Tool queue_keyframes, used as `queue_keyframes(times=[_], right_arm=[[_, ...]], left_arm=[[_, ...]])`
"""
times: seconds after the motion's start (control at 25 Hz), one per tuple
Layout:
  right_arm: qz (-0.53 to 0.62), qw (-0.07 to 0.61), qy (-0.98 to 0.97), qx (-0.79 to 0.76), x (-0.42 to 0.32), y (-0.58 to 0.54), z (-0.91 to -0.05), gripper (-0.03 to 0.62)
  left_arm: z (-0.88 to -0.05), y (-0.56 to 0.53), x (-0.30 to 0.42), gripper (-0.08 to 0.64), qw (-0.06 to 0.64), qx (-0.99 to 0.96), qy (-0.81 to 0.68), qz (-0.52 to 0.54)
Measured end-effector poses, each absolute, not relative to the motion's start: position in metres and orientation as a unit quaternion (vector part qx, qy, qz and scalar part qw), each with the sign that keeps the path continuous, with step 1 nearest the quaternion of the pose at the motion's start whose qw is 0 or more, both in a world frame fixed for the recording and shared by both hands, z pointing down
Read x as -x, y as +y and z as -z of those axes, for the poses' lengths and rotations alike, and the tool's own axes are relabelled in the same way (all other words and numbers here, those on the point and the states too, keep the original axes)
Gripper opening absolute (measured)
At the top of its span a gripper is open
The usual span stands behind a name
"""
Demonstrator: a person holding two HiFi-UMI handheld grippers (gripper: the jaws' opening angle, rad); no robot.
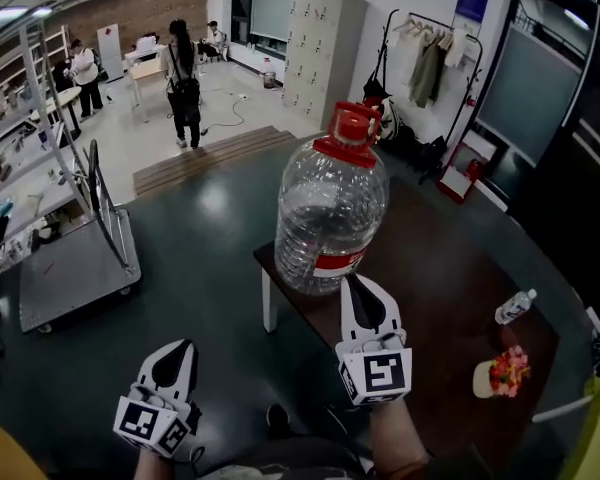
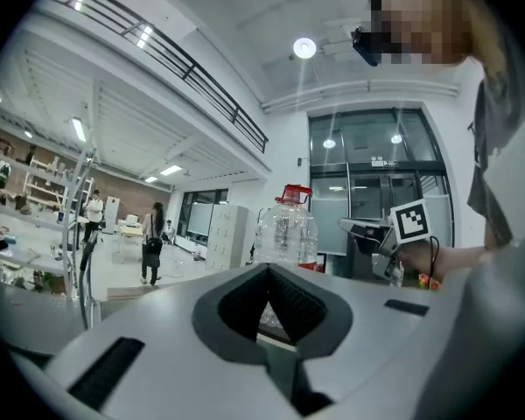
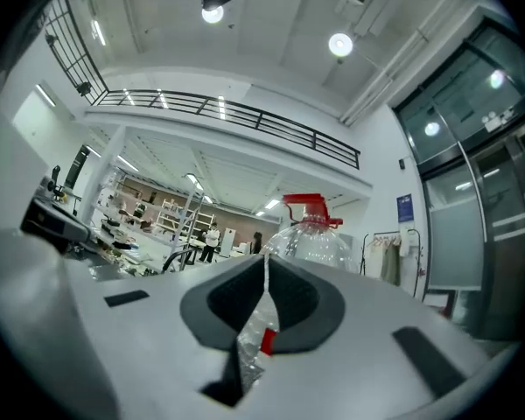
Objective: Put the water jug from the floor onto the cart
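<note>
**Jug on the table corner, both grippers empty**

Head view: the water jug stands upright near the corner of the brown table, not on the floor. The cart sits well apart to the left. My right gripper points at the jug's base, and my left gripper hangs lower left.

Left gripper view: the jaws look closed on nothing, though the seam is dim. The jug is well ahead.

Right gripper view: the jaws are together and empty, with the jug just beyond them.

I'd open both jaws first, then take the handle at the red cap with one gripper. The other should steady the body while I lift slowly toward the cart.
</note>
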State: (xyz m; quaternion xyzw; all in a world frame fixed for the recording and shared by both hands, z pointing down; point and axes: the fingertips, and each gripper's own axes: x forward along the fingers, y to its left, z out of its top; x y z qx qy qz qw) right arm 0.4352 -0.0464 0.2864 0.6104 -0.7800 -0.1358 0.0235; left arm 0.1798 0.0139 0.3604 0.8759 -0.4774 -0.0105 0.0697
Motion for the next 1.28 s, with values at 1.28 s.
queue_keyframes(times=[1.28], right_arm=[[0.186,0.064,-0.75,-0.632,-0.462,-0.175,-0.176,0.155]], left_arm=[[-0.229,-0.27,-0.321,0.008,-0.004,-0.971,-0.238,0.001]])
